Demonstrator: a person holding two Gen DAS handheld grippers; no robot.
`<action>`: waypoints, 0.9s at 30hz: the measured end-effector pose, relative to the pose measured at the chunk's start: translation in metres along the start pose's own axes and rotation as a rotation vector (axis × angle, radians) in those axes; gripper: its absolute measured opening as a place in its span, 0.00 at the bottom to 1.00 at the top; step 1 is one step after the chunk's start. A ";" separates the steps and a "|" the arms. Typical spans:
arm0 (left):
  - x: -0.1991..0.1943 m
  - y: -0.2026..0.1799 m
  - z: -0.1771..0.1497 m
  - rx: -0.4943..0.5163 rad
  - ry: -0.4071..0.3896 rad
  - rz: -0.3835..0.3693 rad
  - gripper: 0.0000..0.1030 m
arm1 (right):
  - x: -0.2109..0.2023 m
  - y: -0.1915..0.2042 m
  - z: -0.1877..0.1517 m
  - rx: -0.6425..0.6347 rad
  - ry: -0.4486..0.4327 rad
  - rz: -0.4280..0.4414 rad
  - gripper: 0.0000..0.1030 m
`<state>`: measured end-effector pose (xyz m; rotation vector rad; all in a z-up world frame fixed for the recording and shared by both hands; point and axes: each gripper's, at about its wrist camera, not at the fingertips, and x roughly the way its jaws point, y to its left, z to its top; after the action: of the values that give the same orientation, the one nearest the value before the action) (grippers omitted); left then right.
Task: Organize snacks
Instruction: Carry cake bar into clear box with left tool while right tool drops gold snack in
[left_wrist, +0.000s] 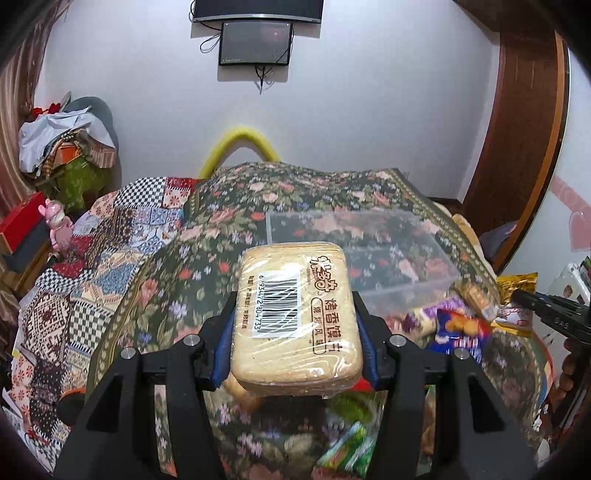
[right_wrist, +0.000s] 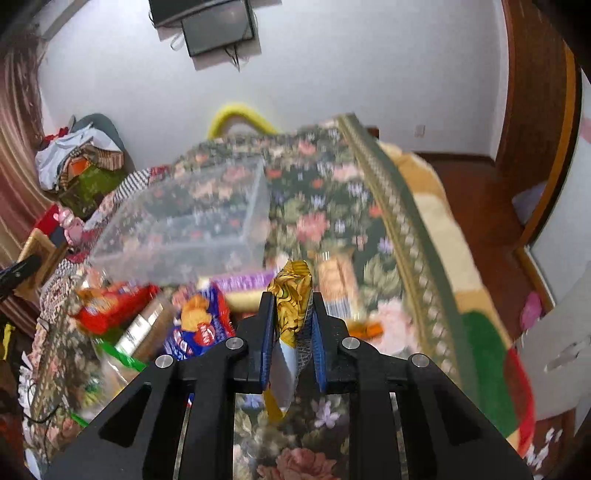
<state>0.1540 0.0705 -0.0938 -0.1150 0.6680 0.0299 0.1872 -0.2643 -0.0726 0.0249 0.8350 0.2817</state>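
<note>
My left gripper (left_wrist: 295, 299) is shut on a beige pack of baked bread slices (left_wrist: 295, 314) with a barcode label, held above the floral cloth. Just beyond it stands a clear plastic bin (left_wrist: 369, 254), open-topped. In the left wrist view my right gripper (left_wrist: 524, 297) enters from the right edge with a gold snack packet (left_wrist: 517, 282) at its tip. In the right wrist view my right gripper (right_wrist: 293, 299) is shut on that thin gold packet (right_wrist: 293, 295), lifted over a pile of snacks (right_wrist: 192, 317). The clear bin (right_wrist: 184, 221) lies ahead to the left.
Loose snack bags lie on the floral cloth (left_wrist: 221, 240) near the bin, among them a blue bag (left_wrist: 458, 328) and a red bag (right_wrist: 110, 302). A pink figurine (left_wrist: 57, 221) and heaped clothes (left_wrist: 62, 144) sit at the left. The cloth's edge (right_wrist: 402, 229) drops off to the right.
</note>
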 end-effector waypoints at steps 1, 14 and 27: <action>0.001 0.000 0.003 -0.002 0.000 -0.006 0.53 | -0.003 0.001 0.004 -0.003 -0.014 0.003 0.16; 0.049 -0.011 0.048 -0.004 0.035 -0.061 0.53 | -0.004 0.041 0.060 -0.052 -0.144 0.105 0.16; 0.119 -0.026 0.060 0.052 0.144 -0.041 0.53 | 0.060 0.074 0.083 -0.107 -0.071 0.152 0.16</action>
<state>0.2859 0.0503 -0.1188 -0.0809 0.8099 -0.0355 0.2690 -0.1699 -0.0508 -0.0013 0.7481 0.4658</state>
